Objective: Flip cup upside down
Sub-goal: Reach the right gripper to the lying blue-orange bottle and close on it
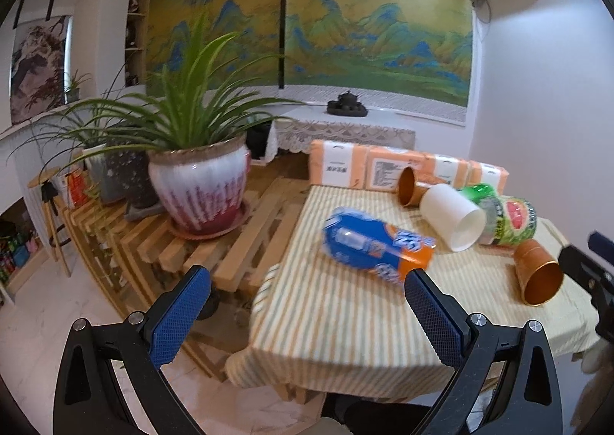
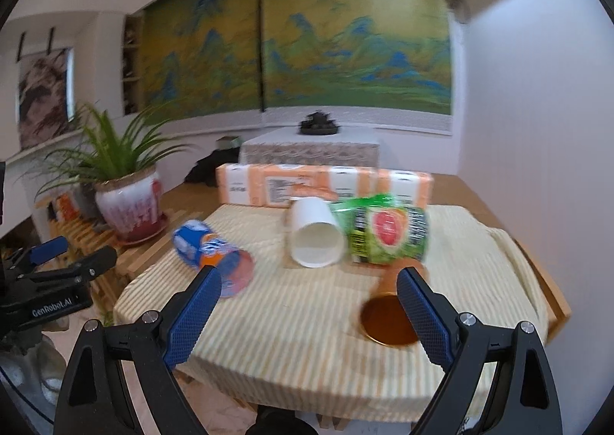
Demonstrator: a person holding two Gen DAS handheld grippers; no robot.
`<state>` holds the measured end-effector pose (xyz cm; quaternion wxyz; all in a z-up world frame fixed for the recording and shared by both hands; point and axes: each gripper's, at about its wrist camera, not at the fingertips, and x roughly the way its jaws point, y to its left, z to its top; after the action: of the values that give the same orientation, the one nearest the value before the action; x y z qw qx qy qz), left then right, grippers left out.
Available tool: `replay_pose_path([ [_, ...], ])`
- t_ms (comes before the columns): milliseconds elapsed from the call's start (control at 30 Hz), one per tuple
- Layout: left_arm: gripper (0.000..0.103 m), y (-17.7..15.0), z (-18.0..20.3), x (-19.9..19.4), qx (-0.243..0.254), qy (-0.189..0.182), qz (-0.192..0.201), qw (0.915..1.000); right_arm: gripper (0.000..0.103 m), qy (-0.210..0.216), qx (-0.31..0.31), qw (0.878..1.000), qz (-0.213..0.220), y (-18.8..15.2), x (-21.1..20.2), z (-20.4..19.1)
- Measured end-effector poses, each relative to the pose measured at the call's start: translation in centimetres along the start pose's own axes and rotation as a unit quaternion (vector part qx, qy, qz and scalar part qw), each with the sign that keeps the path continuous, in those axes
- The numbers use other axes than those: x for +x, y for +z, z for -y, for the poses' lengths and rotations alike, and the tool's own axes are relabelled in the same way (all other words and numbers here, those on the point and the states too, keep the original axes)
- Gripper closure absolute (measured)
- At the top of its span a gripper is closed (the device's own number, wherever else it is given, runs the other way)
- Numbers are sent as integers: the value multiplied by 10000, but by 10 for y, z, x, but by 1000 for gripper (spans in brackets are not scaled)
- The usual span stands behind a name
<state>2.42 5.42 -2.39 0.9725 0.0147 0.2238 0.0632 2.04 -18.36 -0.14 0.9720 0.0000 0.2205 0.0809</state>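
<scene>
A white paper cup (image 1: 453, 217) (image 2: 315, 233) lies on its side in the middle of the striped tablecloth (image 1: 345, 316), mouth toward me. A brown paper cup (image 1: 536, 271) (image 2: 387, 310) lies on its side near the front right. Another brown cup (image 1: 408, 187) lies at the back. My left gripper (image 1: 307, 289) is open and empty, off the table's front left corner. My right gripper (image 2: 309, 293) is open and empty above the table's front edge; its right finger (image 2: 424, 320) overlaps the near brown cup.
A blue and orange snack bag (image 1: 378, 245) (image 2: 213, 256) lies left of the white cup, a green packet (image 1: 506, 218) (image 2: 387, 233) to its right. Orange tissue packs (image 1: 387, 168) (image 2: 326, 183) line the back. A potted plant (image 1: 199, 185) stands on a wooden rack at left.
</scene>
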Motion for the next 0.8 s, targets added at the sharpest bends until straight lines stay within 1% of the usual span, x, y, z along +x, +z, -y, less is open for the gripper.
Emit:
replay_pose_path([
  [100, 1, -3, -15, 1, -47, 123, -82, 9999, 13, 359, -245, 9988, -215, 11, 22, -15],
  [133, 1, -4, -17, 2, -121, 122, -174, 9997, 13, 438, -314, 9982, -274, 13, 28, -19],
  [167, 1, -4, -22, 2, -126, 163, -163, 9997, 13, 556, -422, 9968, -383, 16, 37, -25],
  [233, 1, -7, -28, 4, -252, 167, -267, 9992, 13, 812, -664, 9923, -657, 22, 58, -38],
  [333, 1, -10, -38, 8, -403, 191, -432, 9981, 13, 1025, -1124, 9832, -1006, 31, 87, -63],
  [433, 1, -11, -46, 11, -500, 211, -519, 9972, 13, 1135, -1489, 9741, -1269, 39, 112, -82],
  [567, 1, -14, -56, 17, -663, 205, -558, 9960, 13, 1345, -1706, 9593, -1802, 48, 151, -100],
  [700, 1, -16, -63, 20, -759, 233, -584, 9951, 13, 1315, -2016, 9443, -2242, 42, 183, -119],
  [800, 1, -17, -69, 23, -841, 254, -604, 9943, 13, 1240, -2226, 9354, -2450, 37, 198, -128],
])
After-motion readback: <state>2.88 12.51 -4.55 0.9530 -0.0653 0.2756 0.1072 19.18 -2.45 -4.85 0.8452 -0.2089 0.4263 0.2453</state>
